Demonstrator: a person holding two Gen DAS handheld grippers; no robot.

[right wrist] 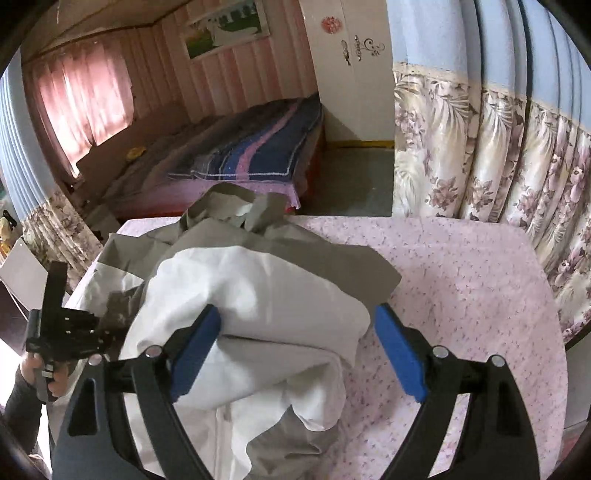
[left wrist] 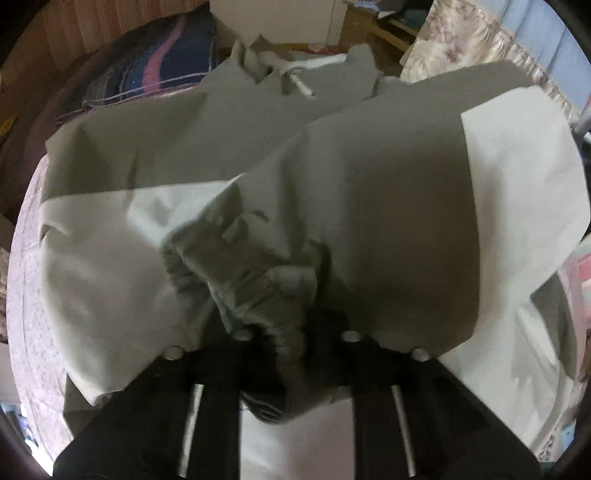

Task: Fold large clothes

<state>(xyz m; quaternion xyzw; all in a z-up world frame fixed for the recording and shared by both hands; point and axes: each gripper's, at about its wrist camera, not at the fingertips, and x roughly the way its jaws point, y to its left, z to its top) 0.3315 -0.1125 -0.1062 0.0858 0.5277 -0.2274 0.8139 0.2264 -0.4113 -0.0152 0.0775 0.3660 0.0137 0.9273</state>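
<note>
Here your left tool (left wrist: 291,354) is pressed together on a bunched fold of the garment (left wrist: 332,192), a large grey and white piece that fills most of the left wrist view. The pinched cloth is gathered and wrinkled right at the tips, so the fingers themselves are hidden under it. A white drawcord end (left wrist: 303,86) lies near the far edge of the garment.

Your right tool (right wrist: 297,332) is spread wide, its blue pads (right wrist: 195,350) standing on either side of a puffed white fold of the garment (right wrist: 258,295). The left pad lies against the fold; the right pad stands clear of it, over bare cloth. Nothing is pinched there.

The garment lies heaped on the counter (right wrist: 461,277), which is covered in a pink cloth with a small floral print. It sits toward the counter's left side, while the right side is bare. In the right wrist view you can see your left tool (right wrist: 107,325) at the garment's left edge, with your hand (right wrist: 48,373) around its handle and a dark sleeve (right wrist: 18,406) below.

Behind the counter stands a bed (right wrist: 240,155) with a blue and pink striped blanket, a white wardrobe (right wrist: 354,74) and flowered curtains (right wrist: 480,155). The wardrobe door bears a round red sticker (right wrist: 331,24) and some dark ornamental marks; neither can be read as writing. A framed picture (right wrist: 225,29) hangs on the pink wall, and no brand or label shows on the garment.
</note>
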